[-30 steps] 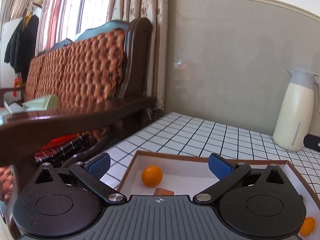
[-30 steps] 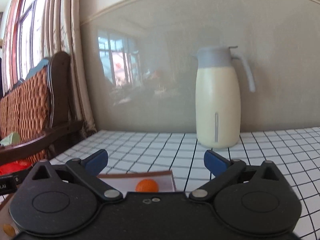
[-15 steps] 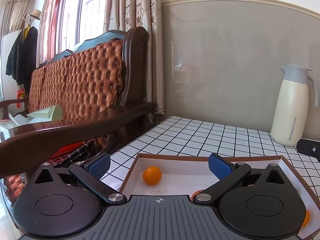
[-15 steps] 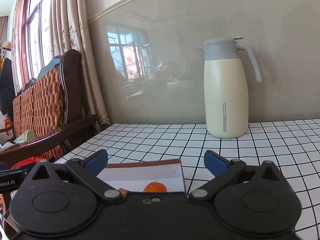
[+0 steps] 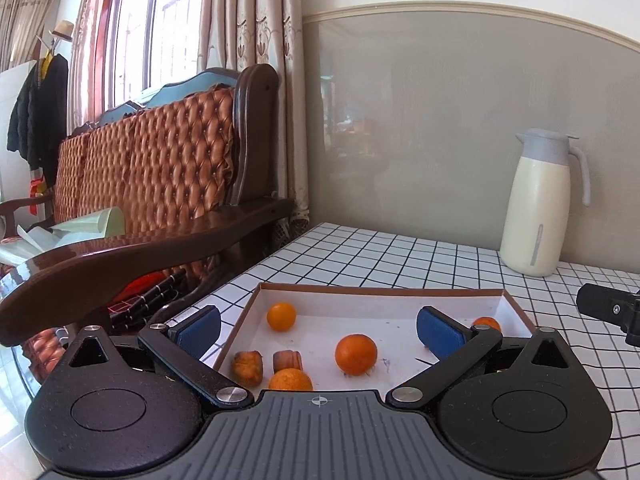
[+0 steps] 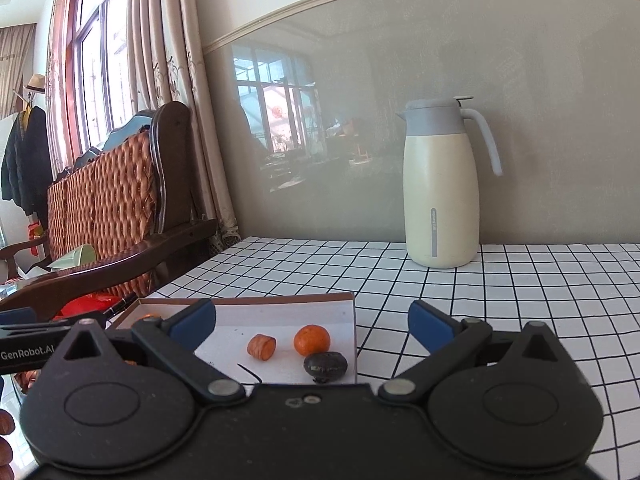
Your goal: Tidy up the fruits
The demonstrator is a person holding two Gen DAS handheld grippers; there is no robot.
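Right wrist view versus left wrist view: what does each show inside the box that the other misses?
Only the right wrist view shows a dark, almost black fruit by the box's right wall. Only the left wrist view shows a brown piece near the left wall, the far-left orange in full, and another orange at the near edge. Both show the shallow box on the checked tablecloth, a cut cylindrical piece, oranges, and the cream jug. Both tongs are open and empty.

left claw (image 5: 318, 330): black, blue pads, silver screws | right claw (image 6: 312, 322): same
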